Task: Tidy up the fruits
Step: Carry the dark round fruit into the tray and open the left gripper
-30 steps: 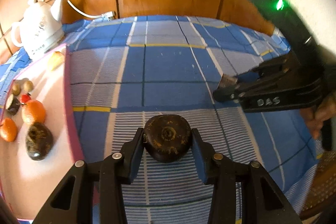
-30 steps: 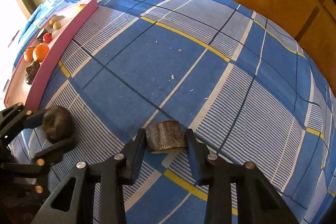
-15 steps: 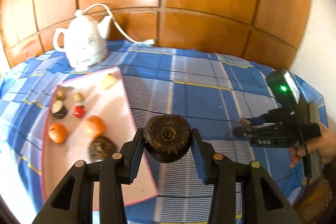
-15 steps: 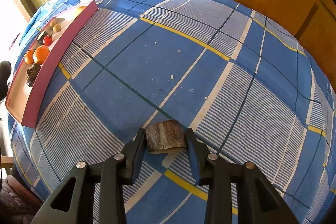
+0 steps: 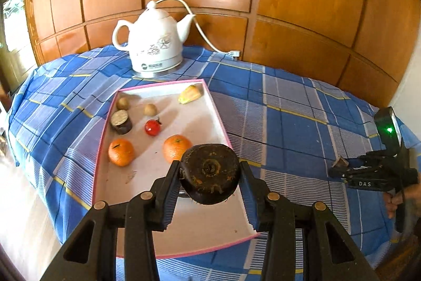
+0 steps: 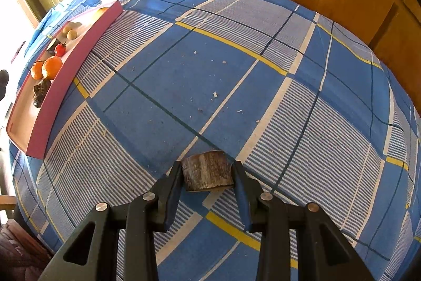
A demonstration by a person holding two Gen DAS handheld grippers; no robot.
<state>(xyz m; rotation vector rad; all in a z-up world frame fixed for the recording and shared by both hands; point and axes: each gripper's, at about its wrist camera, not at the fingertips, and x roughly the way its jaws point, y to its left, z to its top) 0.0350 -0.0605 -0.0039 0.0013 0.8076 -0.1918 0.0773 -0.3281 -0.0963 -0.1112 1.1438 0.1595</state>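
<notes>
My left gripper (image 5: pixel 210 177) is shut on a dark round fruit (image 5: pixel 210 173) and holds it above the near right part of a white tray with a pink rim (image 5: pixel 200 225). In the tray lie two oranges (image 5: pixel 121 152), a small red fruit (image 5: pixel 152 127), a dark cut fruit (image 5: pixel 121 120), two small brown balls (image 5: pixel 150 109) and a yellow piece (image 5: pixel 190 94). My right gripper (image 6: pixel 208 175) is shut on a brown bark-like chunk (image 6: pixel 208 171) low over the blue checked cloth (image 6: pixel 184 75). It also shows at the right of the left wrist view, right gripper (image 5: pixel 339 167).
A white electric kettle (image 5: pixel 155 44) with a cord stands behind the tray, against the wooden wall panels (image 5: pixel 289 4). From the right wrist view the tray (image 6: pixel 52 96) lies far left, with another dark fruit (image 6: pixel 41 91) in it. Crumbs dot the cloth. A hand (image 5: pixel 397 199) grips the right tool.
My left gripper has risen and swung left with the dark fruit, from over the cloth to over the tray. The right gripper and its chunk have stayed put.
</notes>
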